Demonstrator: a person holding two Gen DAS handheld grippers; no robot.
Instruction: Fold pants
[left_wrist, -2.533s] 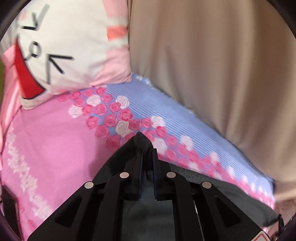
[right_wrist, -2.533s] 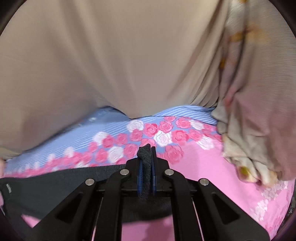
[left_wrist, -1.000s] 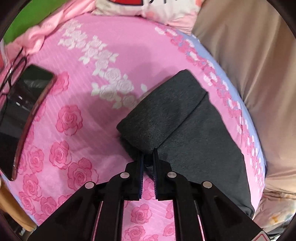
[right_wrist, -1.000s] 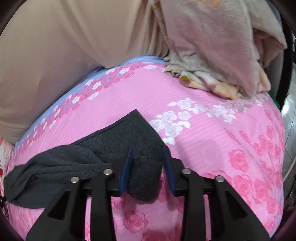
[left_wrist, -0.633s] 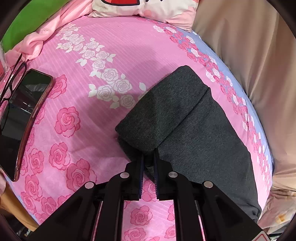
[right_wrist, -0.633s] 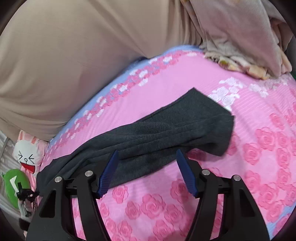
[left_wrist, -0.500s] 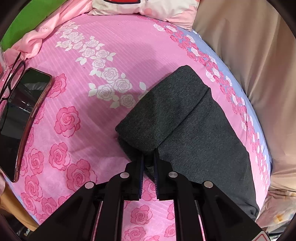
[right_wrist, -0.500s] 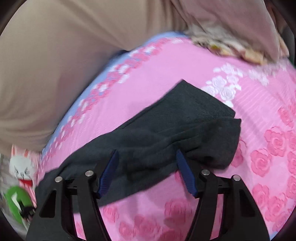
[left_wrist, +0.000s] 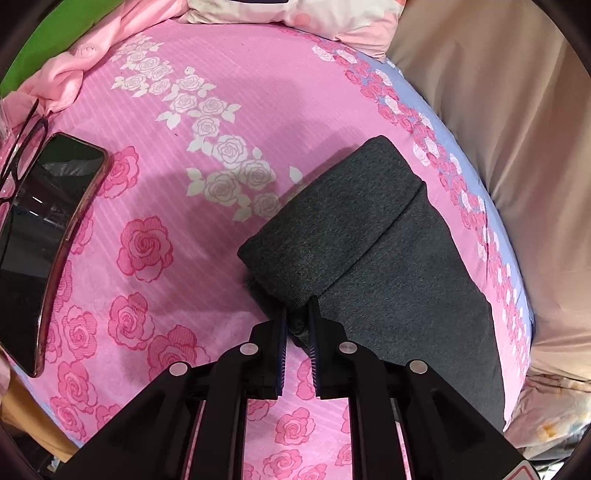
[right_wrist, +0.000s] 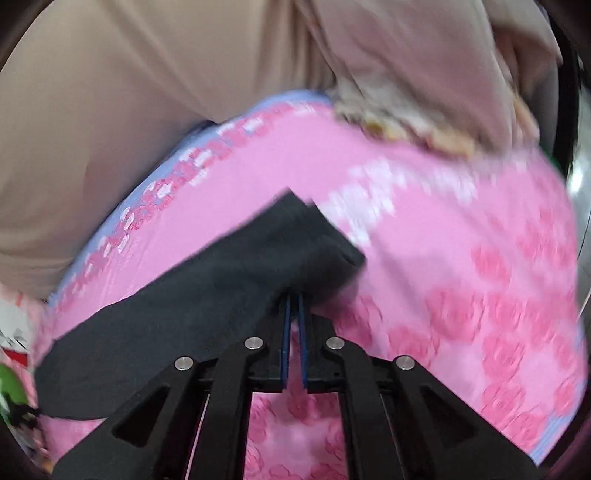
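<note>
Charcoal knit fabric, the pants (left_wrist: 373, 254), lies on a bed under a pink rose-print sheet (left_wrist: 207, 92). From the left wrist camera the garment shows as a long dark strip running back along the sheet's blue-striped edge, with its near end turned over onto itself, so that a shorter flap lies on top and ends in a straight fold line across the strip.

At the corner nearest that camera, the left gripper (left_wrist: 297, 323) has its jaws nearly together, clamped on a small bunch of the dark cloth; the fabric fills the narrow gap between the blue pads.

In the right wrist view, which is smeared by motion, the pants (right_wrist: 207, 288) stretch from the lower left up to a pointed corner near the middle of the sheet. The right gripper (right_wrist: 293, 308) sits at the near edge of that end, and its jaws have just been closing: they now stand almost together, with only a thin slit between the pads. Their tips meet the dark edge of the cloth, but the blur keeps me from telling whether any fabric is actually pinched there.

Off to the left of the pants, well apart from them, a phone (left_wrist: 40, 236) with a dark screen lies on the sheet, and a pair of glasses (left_wrist: 22, 147) rests just beside it. A white-and-pink pillow (left_wrist: 295, 14) sits at the far end, and a beige curtain (left_wrist: 509, 140) hangs along the bed's far side.
</note>
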